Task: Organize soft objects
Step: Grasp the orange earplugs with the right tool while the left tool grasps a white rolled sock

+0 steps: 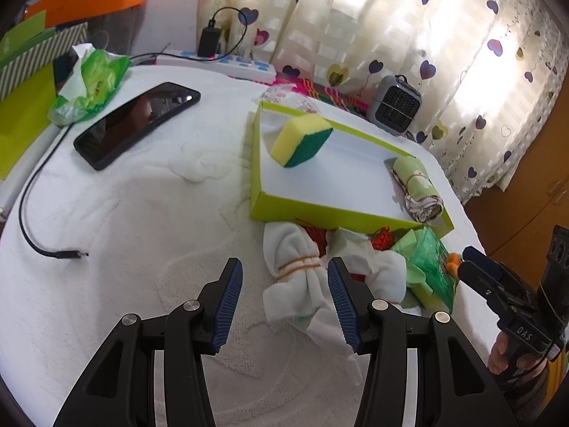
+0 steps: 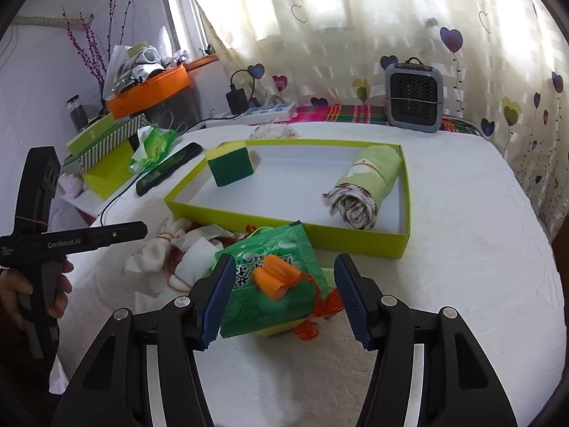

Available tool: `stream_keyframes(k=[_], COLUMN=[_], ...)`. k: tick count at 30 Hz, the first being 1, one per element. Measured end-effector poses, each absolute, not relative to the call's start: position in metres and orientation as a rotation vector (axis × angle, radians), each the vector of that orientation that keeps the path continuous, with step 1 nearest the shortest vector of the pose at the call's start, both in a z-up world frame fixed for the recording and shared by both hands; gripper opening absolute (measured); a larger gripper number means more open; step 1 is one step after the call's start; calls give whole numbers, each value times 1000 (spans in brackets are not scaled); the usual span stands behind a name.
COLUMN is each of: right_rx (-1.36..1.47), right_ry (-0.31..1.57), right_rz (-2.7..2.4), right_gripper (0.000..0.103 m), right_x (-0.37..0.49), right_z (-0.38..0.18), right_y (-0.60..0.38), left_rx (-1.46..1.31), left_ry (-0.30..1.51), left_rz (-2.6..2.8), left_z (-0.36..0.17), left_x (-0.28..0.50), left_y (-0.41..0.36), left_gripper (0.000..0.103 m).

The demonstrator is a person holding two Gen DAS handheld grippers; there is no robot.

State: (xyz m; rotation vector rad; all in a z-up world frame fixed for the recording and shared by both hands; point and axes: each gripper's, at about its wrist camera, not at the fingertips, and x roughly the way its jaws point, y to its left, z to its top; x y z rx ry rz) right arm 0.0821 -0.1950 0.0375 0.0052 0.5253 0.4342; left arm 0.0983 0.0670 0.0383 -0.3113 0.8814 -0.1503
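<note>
White towel-covered surface (image 1: 106,302): my left tongs (image 1: 284,306) gape, white banded cloth bundle (image 1: 298,277) between them; my right tongs (image 2: 284,299) gape around orange foam earplugs (image 2: 274,281) atop green packet (image 2: 263,284).

Daylight is coming through a cream curtain (image 2: 355,35) printed with hearts, which is hanging across the back of the scene. A window (image 2: 185,17) is showing at its left edge, beside a pale wall (image 2: 42,53) with dark flowering twigs (image 2: 92,46) standing against it. A white towel (image 1: 124,231) is covering the work surface, with a strip of plaid cloth (image 2: 341,112) lying along its far edge. A small grey fan (image 2: 414,98) is standing there against the curtain. An orange shelf (image 2: 149,92) is projecting near the window. Brown wooden furniture (image 1: 533,206) is showing at the right.
</note>
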Motion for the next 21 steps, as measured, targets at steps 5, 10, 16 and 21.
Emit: stream_keyframes(k=[5, 10, 16, 21], right_rx=[-10, -52, -90, -89], right_ry=[538, 527, 511, 511], right_rz=[431, 408, 377, 367], right_gripper=[58, 58, 49, 37], right_x=[84, 82, 80, 80], right_z=[32, 31, 30, 30], right_y=[-193, -187, -182, -183], left_rx=[-313, -315, -309, -306], left_ry=[891, 905, 910, 923], left_rz=[-163, -167, -175, -186], left_z=[35, 31, 29, 26], left_x=[99, 100, 102, 105], left_y=[65, 64, 63, 59], left_gripper=[49, 49, 49, 49])
